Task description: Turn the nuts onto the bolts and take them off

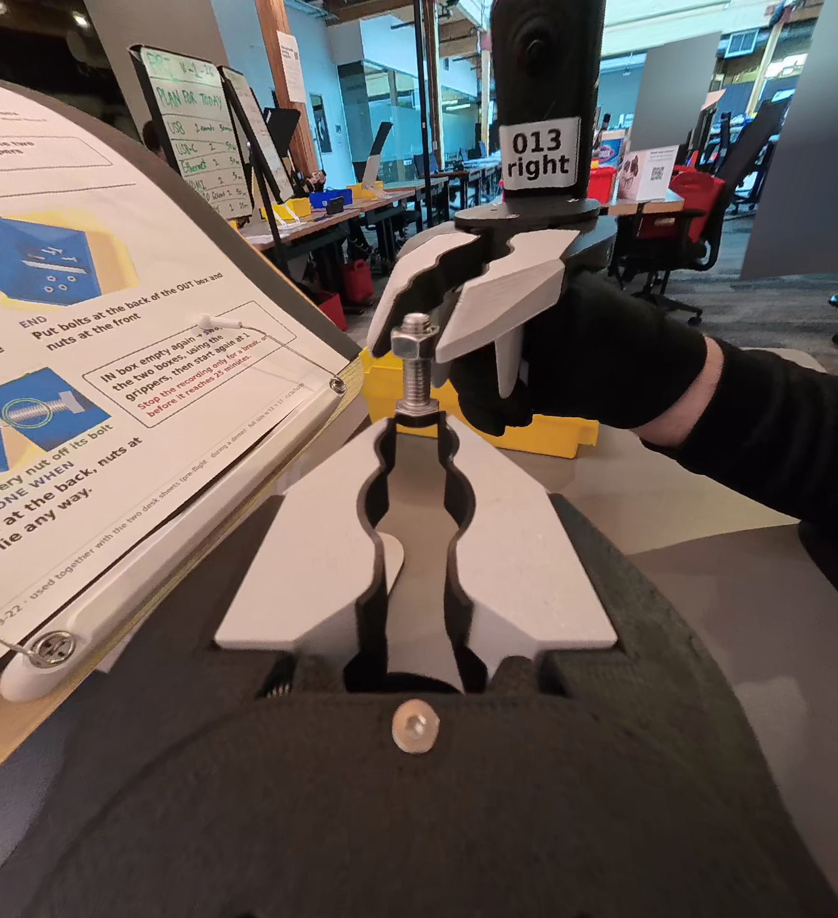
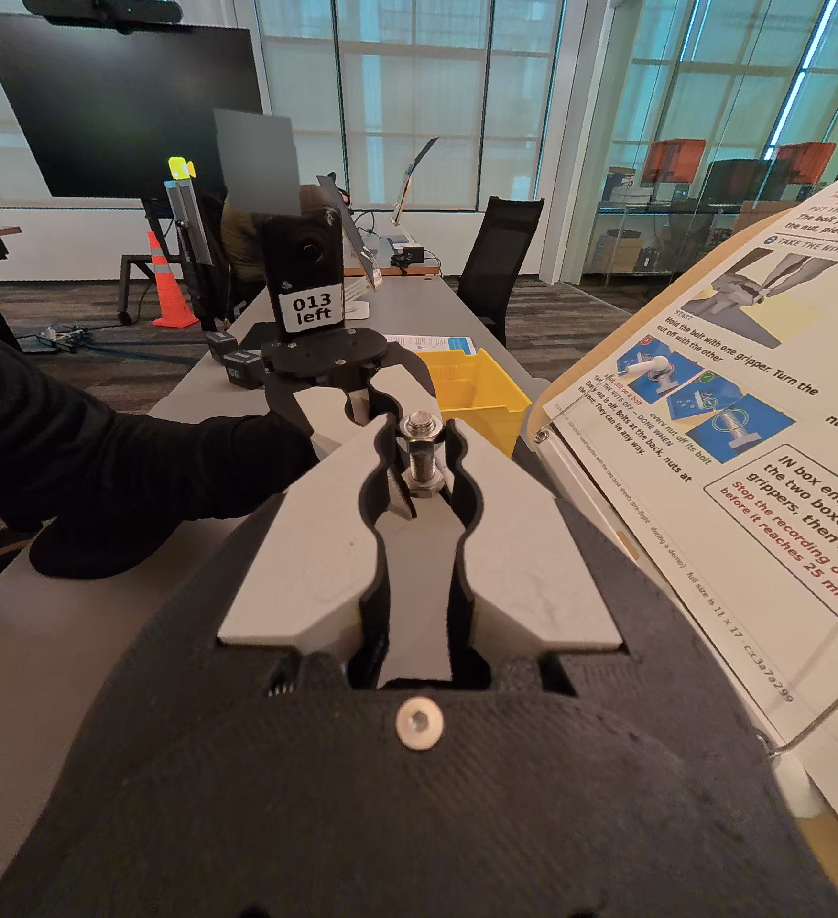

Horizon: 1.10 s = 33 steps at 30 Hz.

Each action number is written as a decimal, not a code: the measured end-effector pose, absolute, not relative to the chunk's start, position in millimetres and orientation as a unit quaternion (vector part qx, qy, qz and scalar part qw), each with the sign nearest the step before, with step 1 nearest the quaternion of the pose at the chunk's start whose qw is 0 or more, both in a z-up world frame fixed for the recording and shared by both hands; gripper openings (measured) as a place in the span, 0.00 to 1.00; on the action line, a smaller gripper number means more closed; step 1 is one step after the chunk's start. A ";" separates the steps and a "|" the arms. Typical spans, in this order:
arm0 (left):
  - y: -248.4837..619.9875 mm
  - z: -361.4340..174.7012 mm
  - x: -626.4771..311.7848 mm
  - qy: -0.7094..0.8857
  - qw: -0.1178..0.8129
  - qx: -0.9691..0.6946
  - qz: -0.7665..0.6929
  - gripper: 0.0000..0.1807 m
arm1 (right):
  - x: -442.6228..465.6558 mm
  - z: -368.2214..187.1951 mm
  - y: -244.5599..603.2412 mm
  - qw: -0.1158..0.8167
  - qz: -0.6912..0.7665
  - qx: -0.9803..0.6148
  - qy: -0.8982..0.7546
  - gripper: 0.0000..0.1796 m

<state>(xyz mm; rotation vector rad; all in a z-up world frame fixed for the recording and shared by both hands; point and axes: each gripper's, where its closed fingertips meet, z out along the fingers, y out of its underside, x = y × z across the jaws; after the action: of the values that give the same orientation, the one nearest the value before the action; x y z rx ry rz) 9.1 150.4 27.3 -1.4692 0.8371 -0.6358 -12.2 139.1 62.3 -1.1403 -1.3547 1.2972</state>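
While the left gripper (image 1: 417, 422) pinches the hex head of a steel bolt (image 1: 414, 380) between its fingertips, the bolt stands upright above the grey table (image 1: 705, 621), threaded end up. Its jaws sit narrow, closed onto the head.

A hex nut (image 1: 413, 342) rides near the top of the thread, with a little of the bolt's tip poking out above it. The right gripper (image 1: 409, 343) comes in from the far side, held by a black-gloved hand (image 1: 585, 357), and its two white fingers flank the nut. From its own wrist view the right gripper (image 2: 419, 434) has its tips just beside the nut (image 2: 420, 433) on both sides; whether they press on it I cannot tell.

Behind the bolt sits a yellow bin (image 2: 476, 397) on the table. A laminated instruction sheet (image 1: 84, 347) on a tilted wooden board (image 2: 600, 357) stands close beside both grippers.
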 end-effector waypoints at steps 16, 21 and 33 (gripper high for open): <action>152.9 27.6 9.6 0.353 0.635 -0.630 -0.274 0.11 | -14.4 59.3 139.1 0.448 0.534 -0.463 -0.547 0.09; 152.4 26.8 10.2 0.355 0.635 -0.629 -0.272 0.08 | -14.3 58.8 139.8 0.446 0.537 -0.464 -0.546 0.09; 150.9 26.5 11.8 0.352 0.631 -0.630 -0.286 0.08 | -8.3 61.9 153.4 0.464 0.526 -0.476 -0.530 0.24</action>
<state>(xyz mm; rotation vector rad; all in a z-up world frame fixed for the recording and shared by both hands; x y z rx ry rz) 11.8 150.9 26.5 -1.4418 0.8060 -0.6542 -8.3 153.4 61.9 -1.1697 -1.3020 1.2924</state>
